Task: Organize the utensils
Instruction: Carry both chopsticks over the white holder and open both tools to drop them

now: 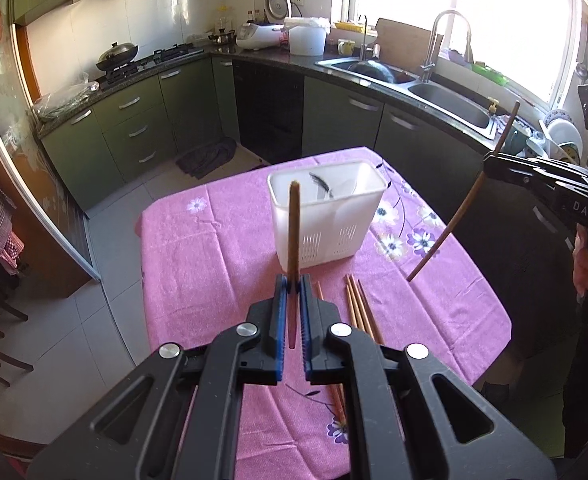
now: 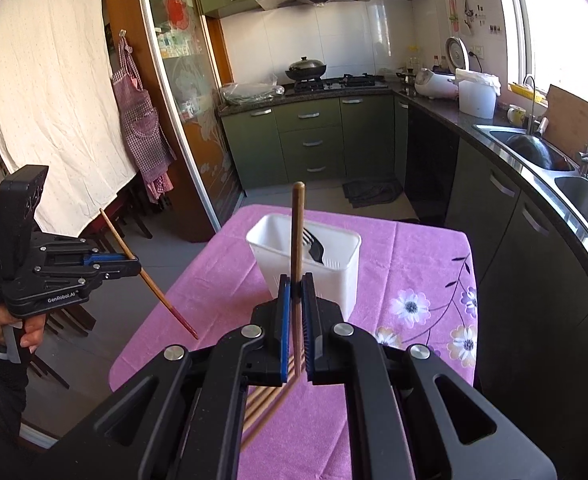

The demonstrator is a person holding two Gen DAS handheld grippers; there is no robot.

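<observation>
A white utensil basket [image 1: 325, 220] holding a black fork [image 2: 313, 246] stands at the pink tablecloth's [image 1: 198, 264] twelve o'clock. Loose chopsticks [image 1: 359, 306] lie at its six. Left gripper [image 1: 293, 286] and right gripper [image 2: 295, 286] each clench one chopstick above the table.

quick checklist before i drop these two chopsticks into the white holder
1. Left gripper shut on its chopstick: ok, the stick stands upright between the pads.
2. Right gripper shut on its chopstick: ok, also upright.
3. White holder standing upright on the pink tablecloth, mouth open: ok.
4. Room inside the holder: ok, only a dark fork shows, leaning at one side.
5. Sticks lined up over the holder's mouth: not ok, both grippers are short of it on the near side.
6. Loose chopsticks on the cloth out of the way: ok, they lie in front of the holder.
</observation>
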